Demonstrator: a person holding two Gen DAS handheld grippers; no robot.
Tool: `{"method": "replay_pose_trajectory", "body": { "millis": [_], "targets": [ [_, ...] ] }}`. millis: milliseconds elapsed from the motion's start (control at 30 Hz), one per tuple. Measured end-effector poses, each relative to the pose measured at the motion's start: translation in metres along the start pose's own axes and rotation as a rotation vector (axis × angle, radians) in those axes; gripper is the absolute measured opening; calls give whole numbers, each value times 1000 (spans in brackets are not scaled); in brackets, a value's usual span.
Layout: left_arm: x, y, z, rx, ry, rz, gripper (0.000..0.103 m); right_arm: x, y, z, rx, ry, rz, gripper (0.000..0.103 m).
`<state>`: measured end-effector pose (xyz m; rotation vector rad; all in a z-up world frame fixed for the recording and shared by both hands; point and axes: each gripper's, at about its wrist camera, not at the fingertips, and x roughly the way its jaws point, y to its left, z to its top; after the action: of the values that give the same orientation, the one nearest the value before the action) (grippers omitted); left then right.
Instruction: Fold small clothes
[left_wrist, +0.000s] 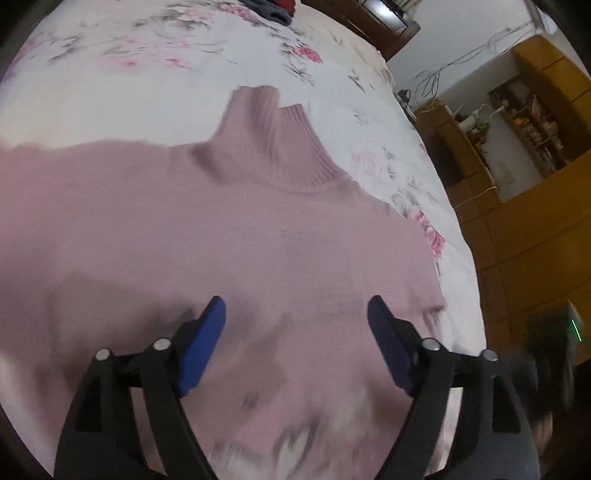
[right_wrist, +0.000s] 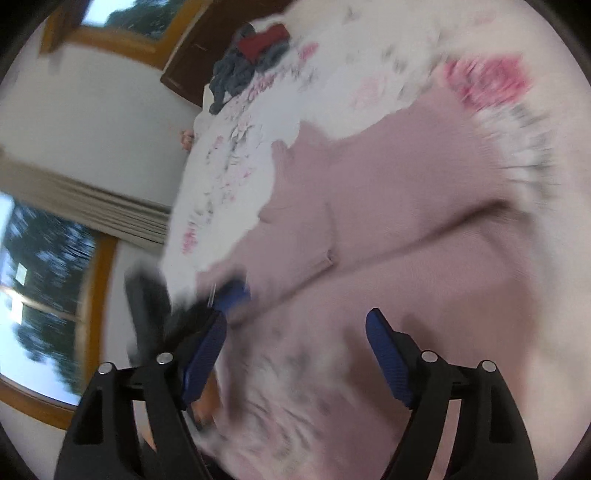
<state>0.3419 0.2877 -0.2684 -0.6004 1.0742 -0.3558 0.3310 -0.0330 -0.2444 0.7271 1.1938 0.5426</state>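
Left tongs (left_wrist: 295, 314): blue-padded jaws spread wide, nothing between them, poised over the lower body of the pale pink knitted turtleneck sweater (left_wrist: 221, 229). Right tongs (right_wrist: 295, 328): likewise released, empty, over the same garment; heavy blur in this view.

Sweater lies on the bed with the white, pink-flowered cover (left_wrist: 110, 74), near the edge where the bed meets the wooden cabinets (left_wrist: 517, 240). Ribbed collar (left_wrist: 273, 140) points toward the far end of the bed. Body spread mostly flat; one long crease in the right view may be a sleeve laid across it, cannot confirm.

Judgement: folding early, at most one sleeve in. Body folds remain.

Heap of grey and red clothes (right_wrist: 251, 59) at the far corner, seemingly unfolded.
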Motion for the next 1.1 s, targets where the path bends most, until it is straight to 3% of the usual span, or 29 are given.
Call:
{"method": "replay_pose_trajectory", "body": {
  "millis": [100,267,400,500,533,567,700,900,1100],
  "targets": [
    [-34,14,-35,-28,5,-22,84,49,-18,36,98,83,26,59],
    [-73,44,-91,-88,10,-59,85,115,-31,57,127,196,-50,58],
    [-86,61,-112,-153,3,-90,85,129,-19,62,106,220,-52,58],
    [-91,65,-116,-175,-13,-108,85,140,-7,62,75,260,-71,42],
    [-90,66,-115,-184,-15,-112,85,143,-4,61,63,270,-77,18],
    [-93,68,-116,-192,-19,-116,85,144,3,62,37,272,-99,10],
    [-108,75,-111,-219,-42,-120,85,119,37,70,-59,208,-116,9],
    [-146,88,-75,-254,-124,-143,85,41,92,98,-228,86,-147,8],
    [-153,85,-29,-268,-148,-185,84,-3,91,119,-277,39,-218,8]
  ]
}}
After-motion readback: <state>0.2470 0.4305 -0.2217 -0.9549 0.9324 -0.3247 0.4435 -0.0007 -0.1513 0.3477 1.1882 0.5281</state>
